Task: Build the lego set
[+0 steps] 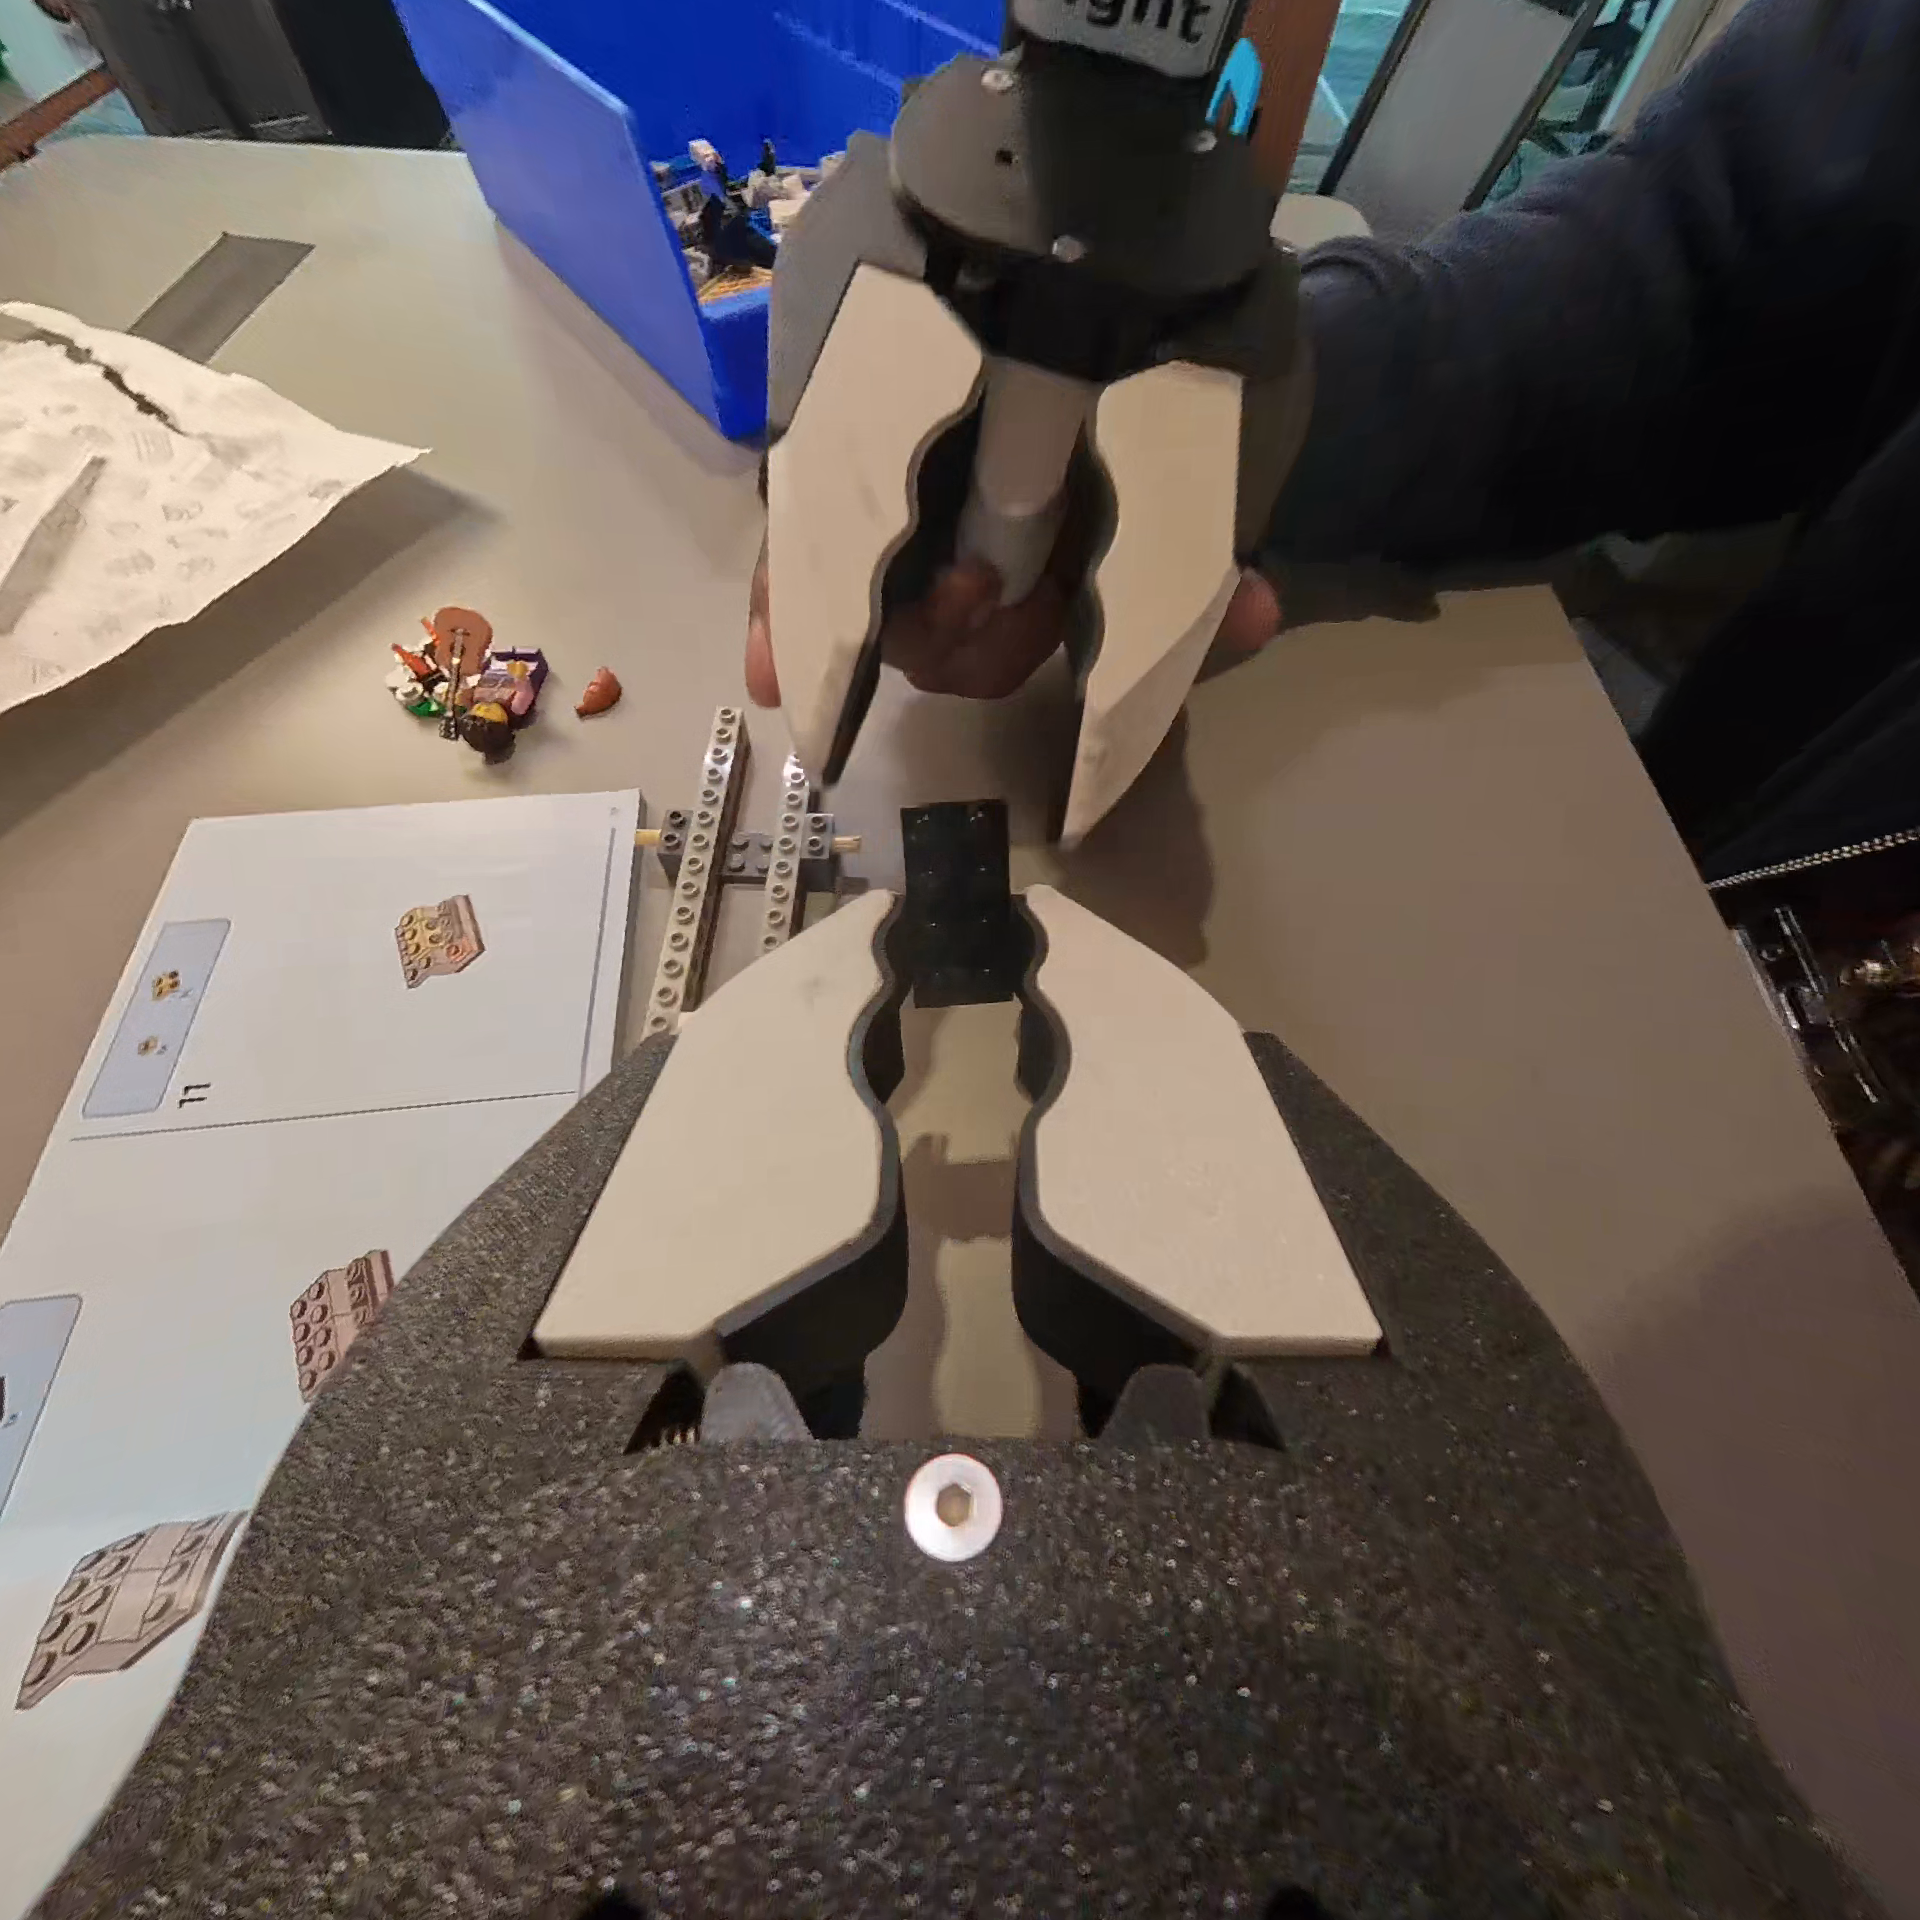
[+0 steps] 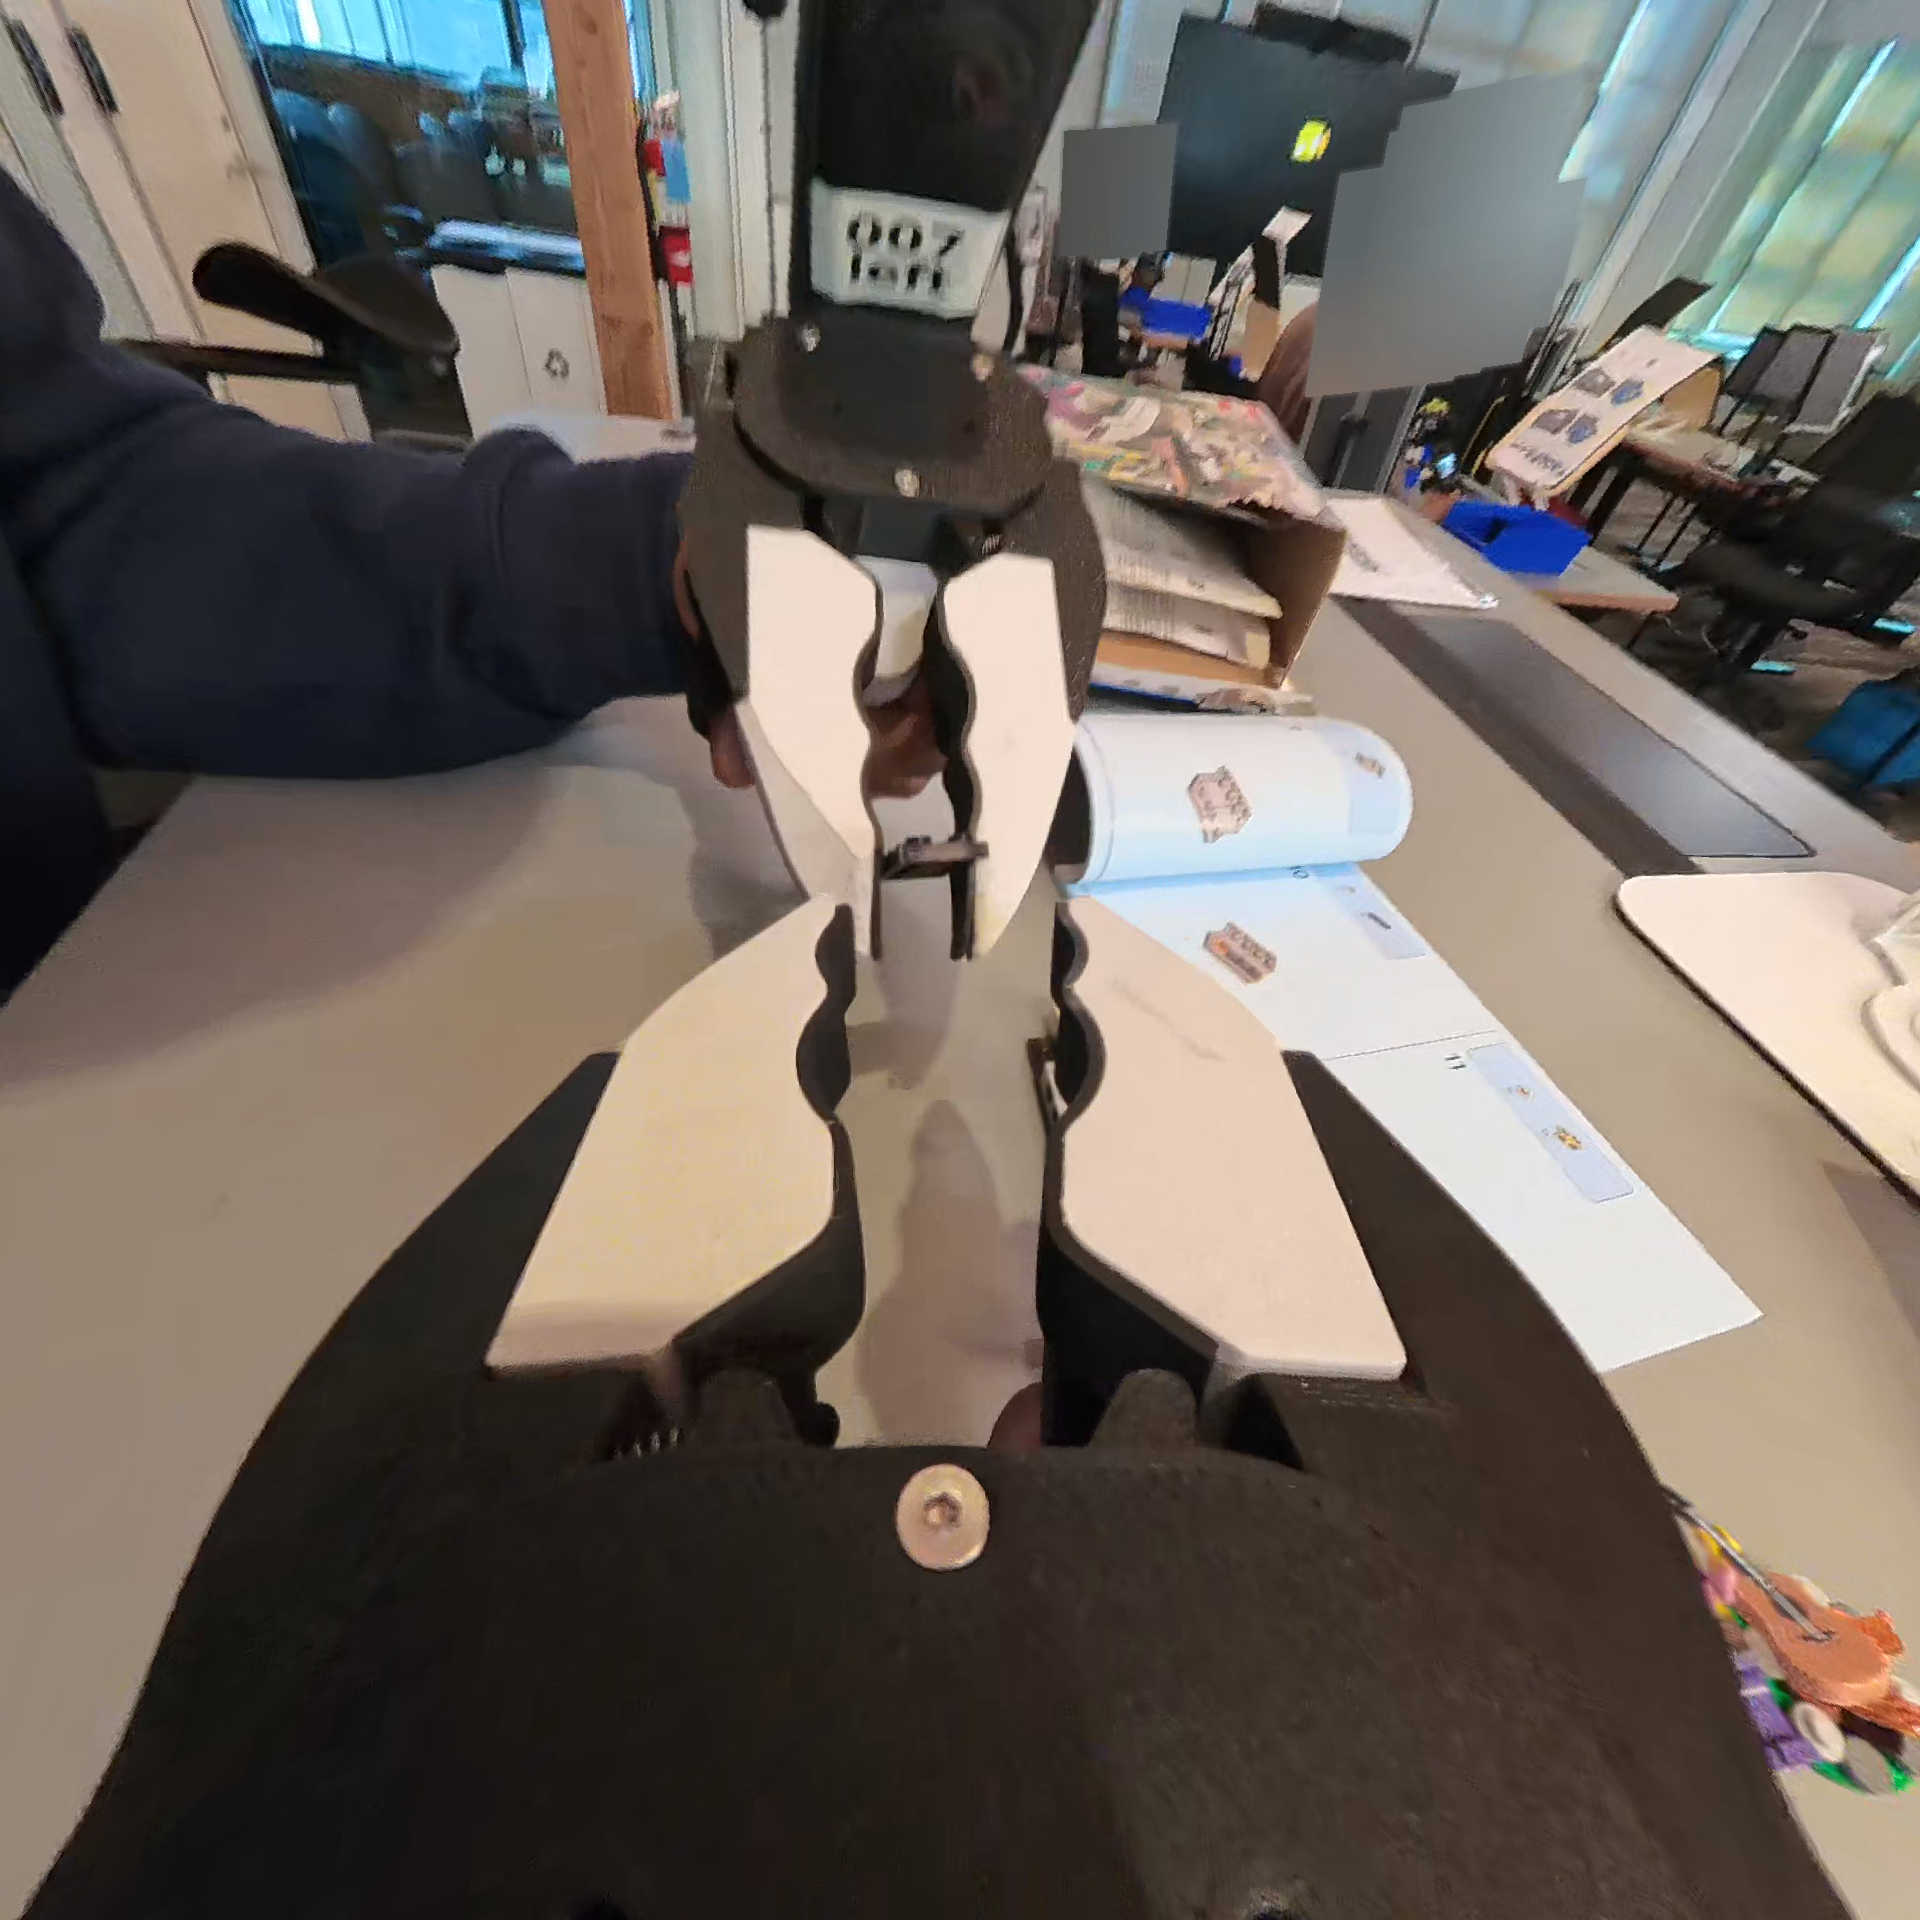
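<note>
My left gripper point(image 1: 956, 899) is shut on a flat black studded plate point(image 1: 956, 862); both pads press on its long edges and it sticks out past the fingertips, above the grey table point(image 1: 1403, 935). In the right wrist view the same plate point(image 2: 930, 852) shows edge-on between the left gripper's fingers point(image 2: 920, 951). My right gripper point(image 2: 953, 914) is open and holds nothing. It faces the left gripper tip to tip, and its fingertips stand on either side of the plate's far end point(image 1: 951, 805) without touching it. A grey beam assembly point(image 1: 717, 862) lies just left of the plate.
An open instruction booklet point(image 1: 364, 987) lies at the left. Beyond it are a pile of small pieces with a minifigure point(image 1: 468, 665), a brown piece point(image 1: 600, 691), a creased paper sheet point(image 1: 135, 488) and a blue bin point(image 1: 582, 187). A cardboard box point(image 2: 1195, 551) stands behind the booklet. Both grippers' tips are close together, under 4 cm apart.
</note>
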`<state>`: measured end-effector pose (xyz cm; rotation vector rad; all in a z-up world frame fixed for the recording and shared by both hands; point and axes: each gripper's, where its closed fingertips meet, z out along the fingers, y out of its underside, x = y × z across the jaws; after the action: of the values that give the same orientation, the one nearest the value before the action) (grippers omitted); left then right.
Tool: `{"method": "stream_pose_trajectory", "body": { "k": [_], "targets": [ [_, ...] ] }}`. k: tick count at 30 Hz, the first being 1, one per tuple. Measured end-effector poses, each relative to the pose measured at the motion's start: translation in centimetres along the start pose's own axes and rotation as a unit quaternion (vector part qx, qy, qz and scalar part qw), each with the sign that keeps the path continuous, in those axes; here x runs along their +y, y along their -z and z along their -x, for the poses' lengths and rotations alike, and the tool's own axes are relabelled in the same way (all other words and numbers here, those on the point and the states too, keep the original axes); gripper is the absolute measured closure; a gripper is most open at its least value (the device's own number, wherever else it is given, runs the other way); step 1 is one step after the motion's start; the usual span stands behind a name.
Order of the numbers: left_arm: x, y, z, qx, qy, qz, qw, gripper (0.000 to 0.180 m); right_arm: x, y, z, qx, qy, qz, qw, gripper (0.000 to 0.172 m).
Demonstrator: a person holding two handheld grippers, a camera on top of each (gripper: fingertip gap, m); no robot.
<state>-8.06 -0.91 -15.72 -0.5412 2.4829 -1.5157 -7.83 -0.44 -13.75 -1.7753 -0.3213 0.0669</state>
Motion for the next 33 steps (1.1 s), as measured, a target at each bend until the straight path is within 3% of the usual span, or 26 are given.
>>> {"method": "stream_pose_trajectory", "body": {
  "k": [12, 18, 21, 28, 33],
  "targets": [
    [2.9, -1.3, -1.0, 0.006, -0.039, 0.096, 0.995, 0.163, 2.3, -1.4, 1.8, -0.035, 0.013, 0.067, 0.997, 0.145],
    [3.1, -1.5, -1.3, 0.014, -0.043, 0.100, 0.994, 0.163, 2.1, -1.4, 1.9, -0.040, 0.005, 0.063, 0.997, 0.155],
    [2.4, -1.3, -0.8, 0.006, -0.023, 0.068, 0.997, 0.162, 1.5, -1.1, 1.1, -0.021, 0.004, 0.046, 0.999, 0.155],
    [-1.0, 0.0, 0.6, 0.047, 0.102, -0.088, 0.990, 0.149, -0.7, 0.2, -1.2, 0.042, -0.007, -0.039, 0.998, 0.155],
    [-2.2, 0.3, 1.2, 0.024, 0.076, -0.140, 0.987, 0.150, -1.7, 1.1, -1.8, 0.040, -0.033, -0.086, 0.995, 0.155]
  ]
}}
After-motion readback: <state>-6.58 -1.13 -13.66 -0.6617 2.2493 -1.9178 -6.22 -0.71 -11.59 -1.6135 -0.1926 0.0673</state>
